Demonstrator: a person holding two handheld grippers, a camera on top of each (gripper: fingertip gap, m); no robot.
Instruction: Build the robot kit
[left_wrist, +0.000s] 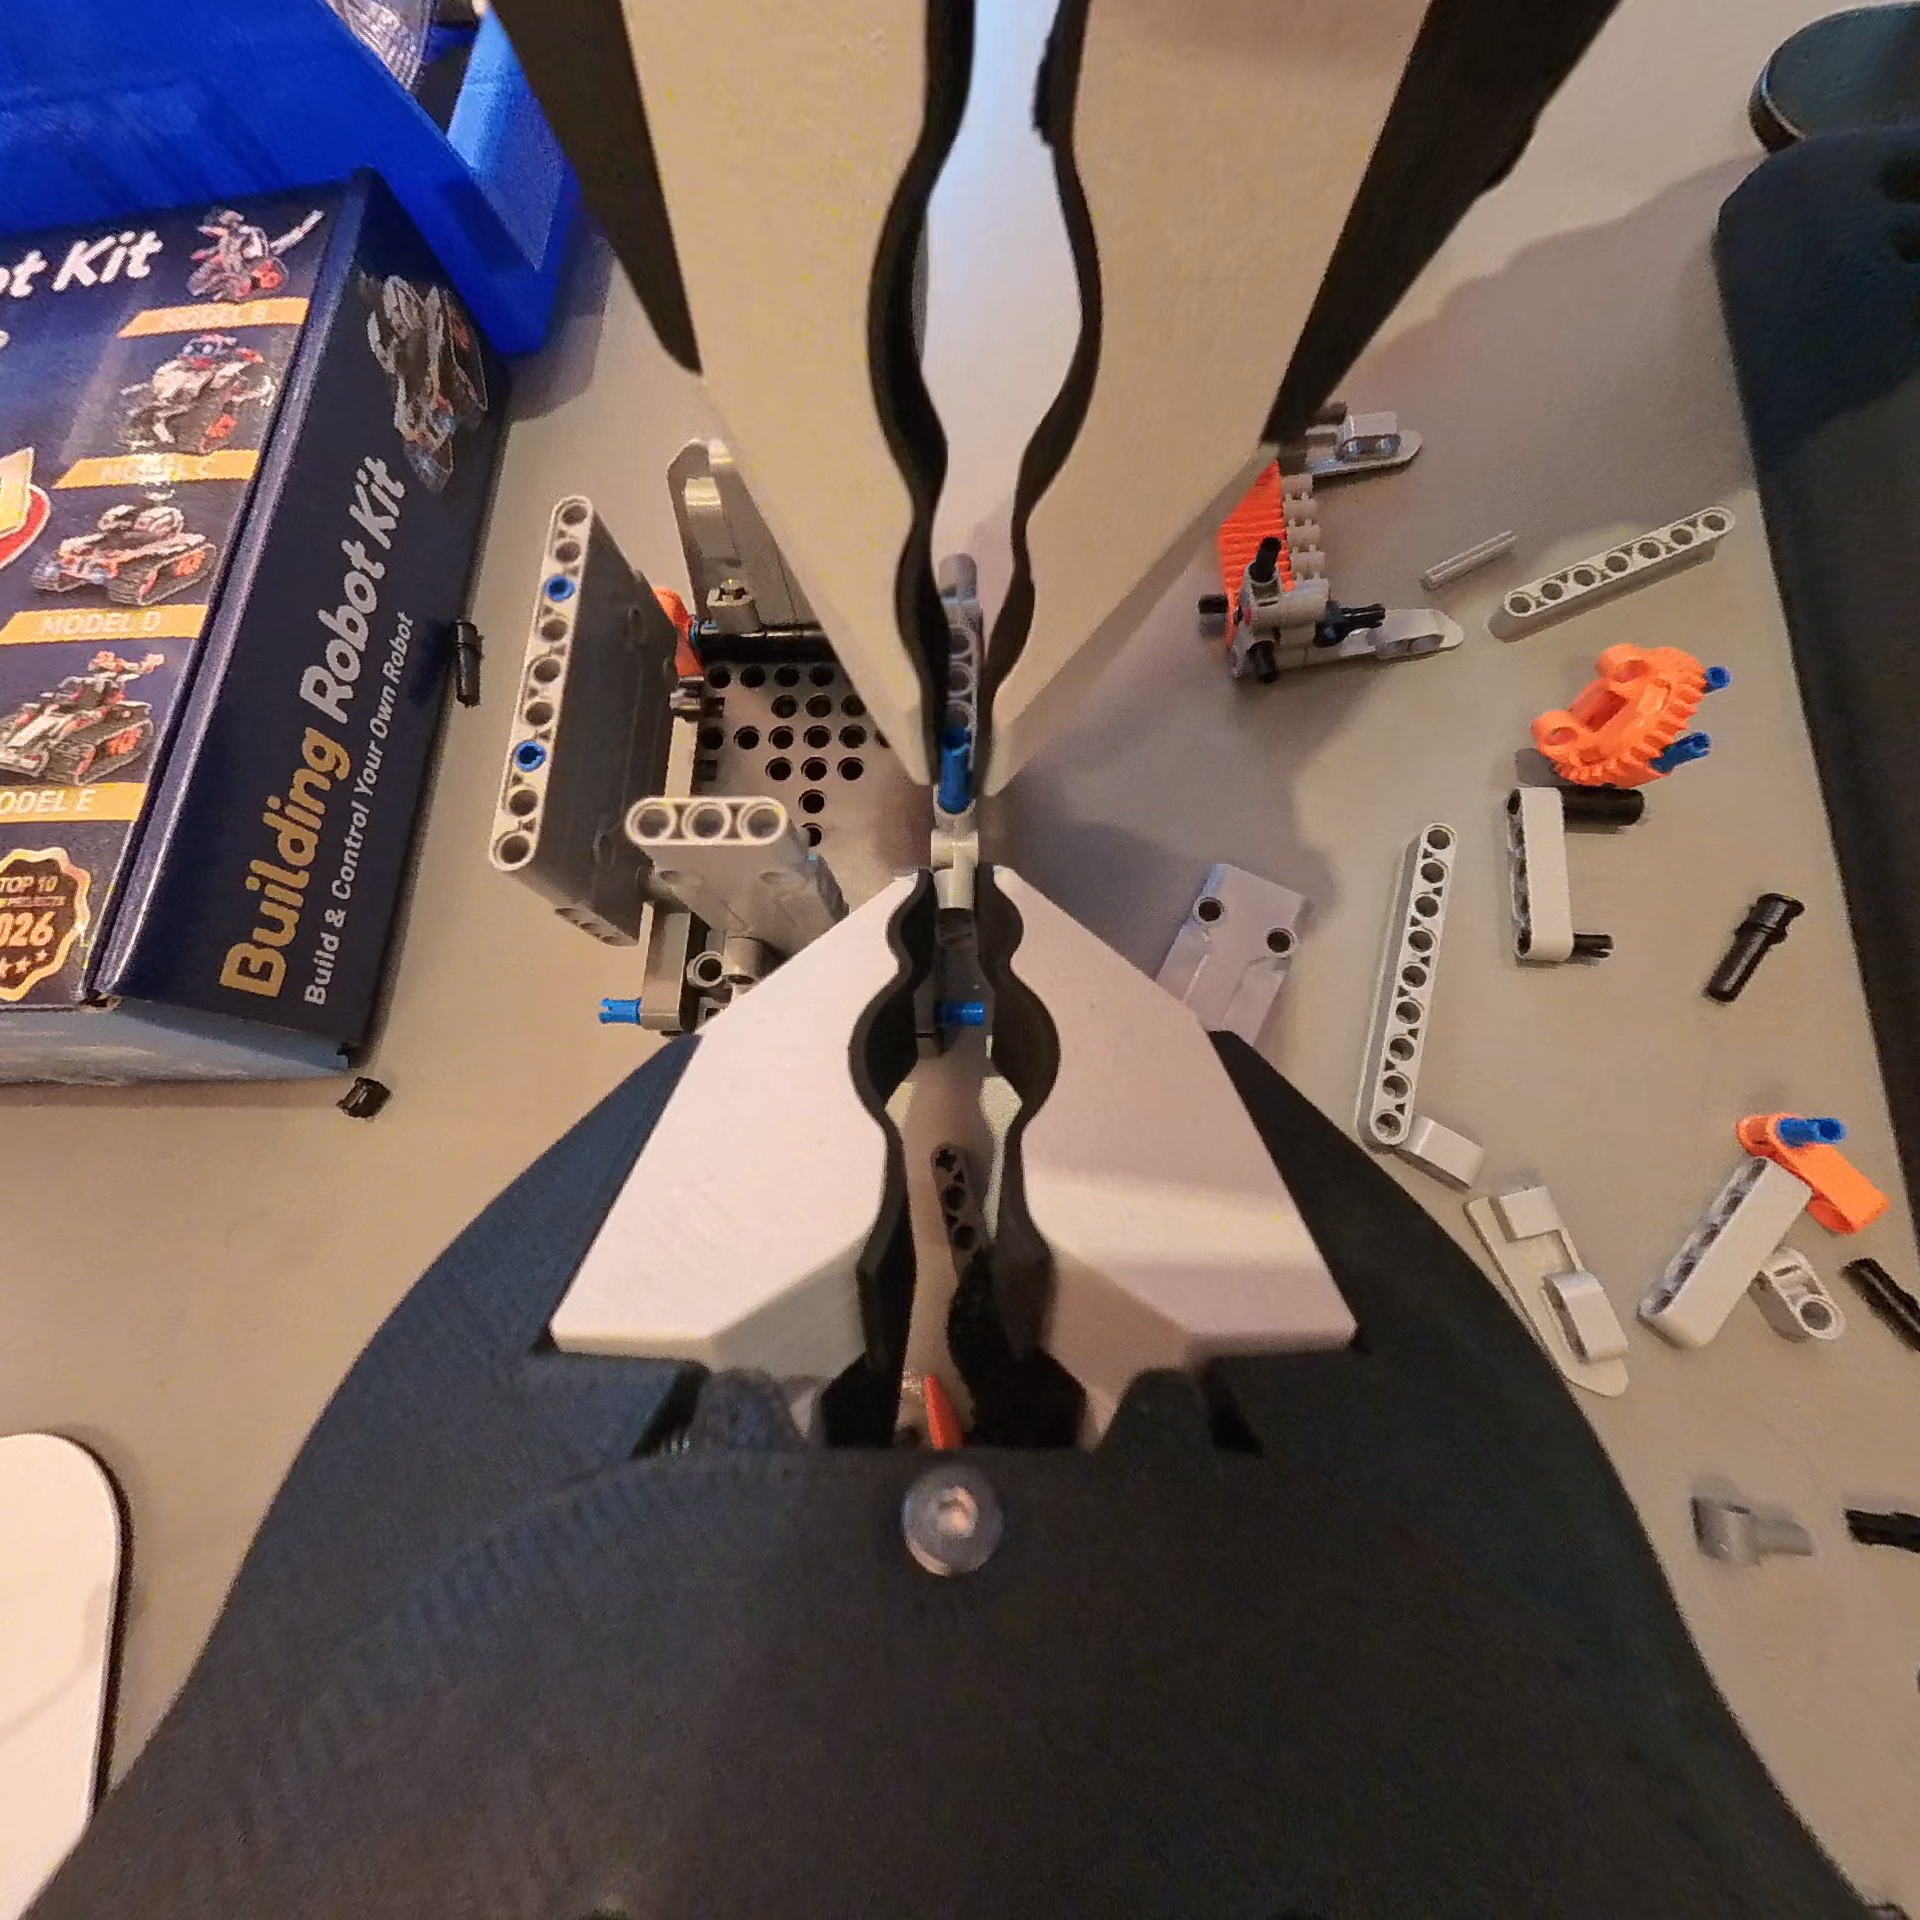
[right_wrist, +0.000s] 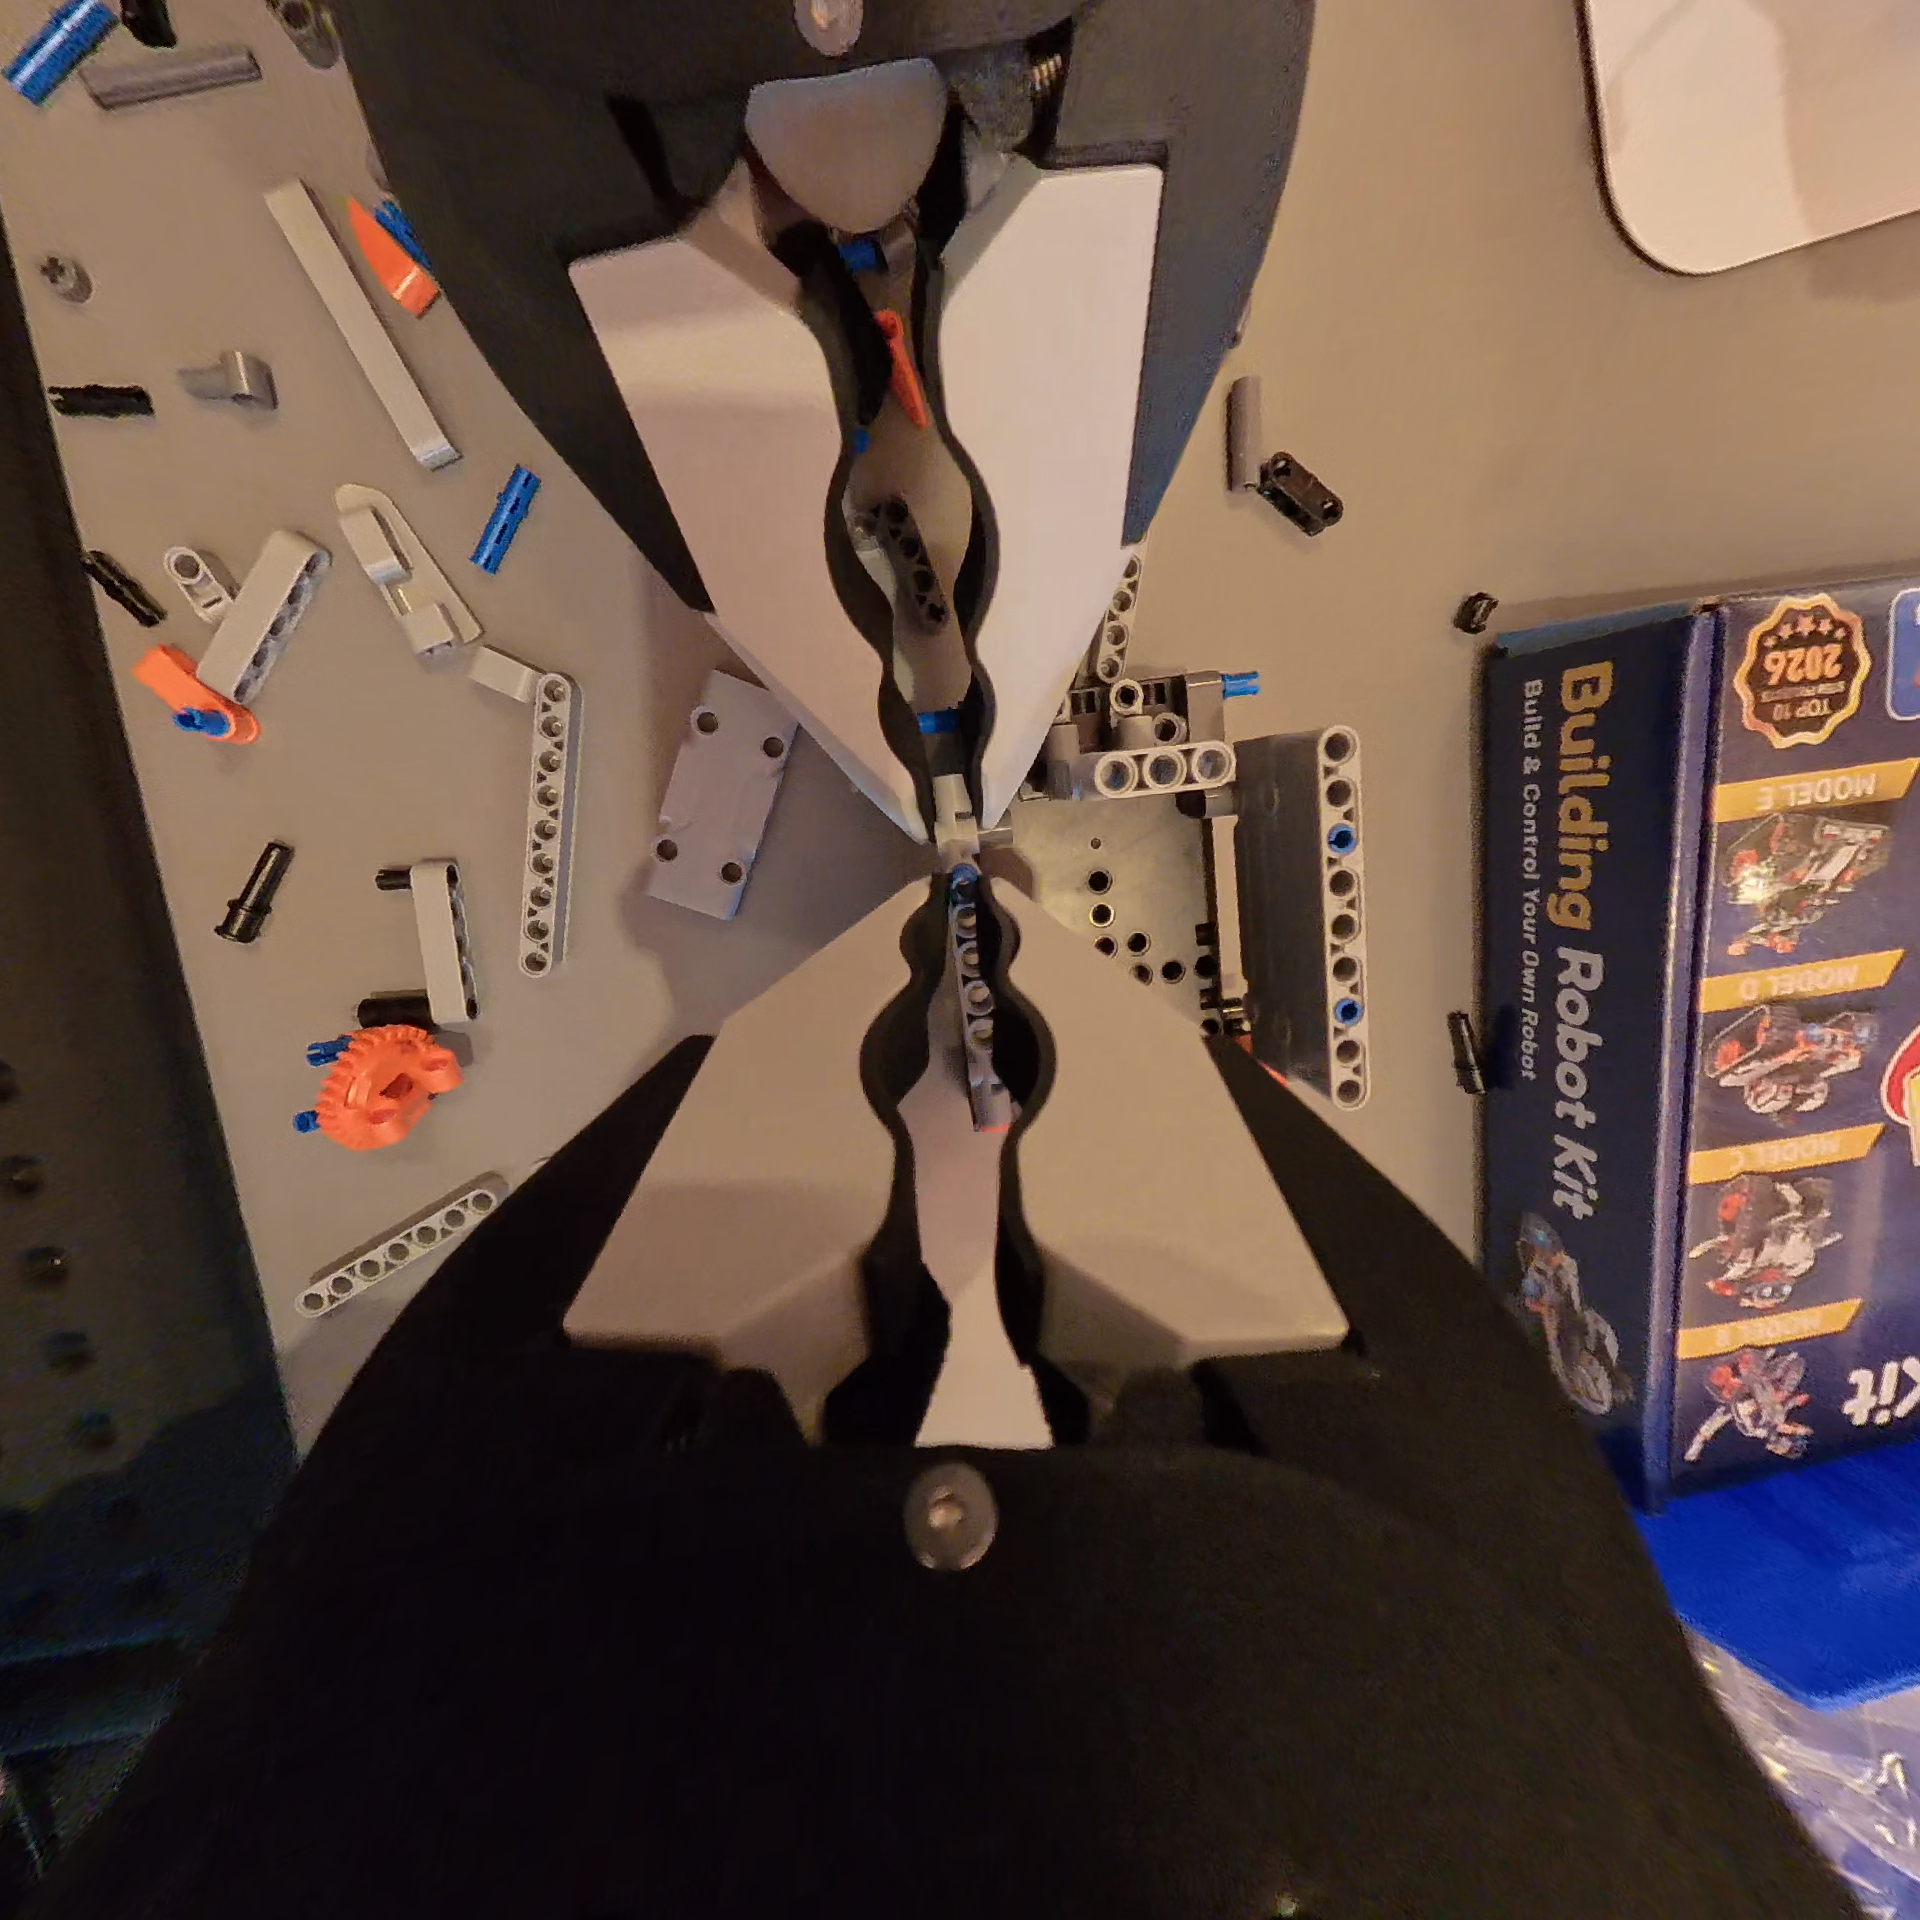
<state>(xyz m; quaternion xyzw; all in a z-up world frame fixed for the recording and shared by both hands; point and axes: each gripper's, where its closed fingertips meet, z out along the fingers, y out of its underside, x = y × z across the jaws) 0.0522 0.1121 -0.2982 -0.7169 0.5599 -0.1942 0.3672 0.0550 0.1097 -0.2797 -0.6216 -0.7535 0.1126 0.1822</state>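
Two grippers (left_wrist: 954, 883) (right_wrist: 961, 883) tip-to-tip, each apparently pinching one small brick piece (left_wrist: 954, 847)

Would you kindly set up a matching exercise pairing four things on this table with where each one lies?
Things:
1. orange gear
2. printed box
3. long grey beam
4. blue pin

Places:
A. at the left edge of the left wrist view
B. between the two grippers' tips
C. far right, above the gear in the left wrist view
D. right side, beside a black pin

Pairs: 1-D, 2-A, 3-C, 4-B
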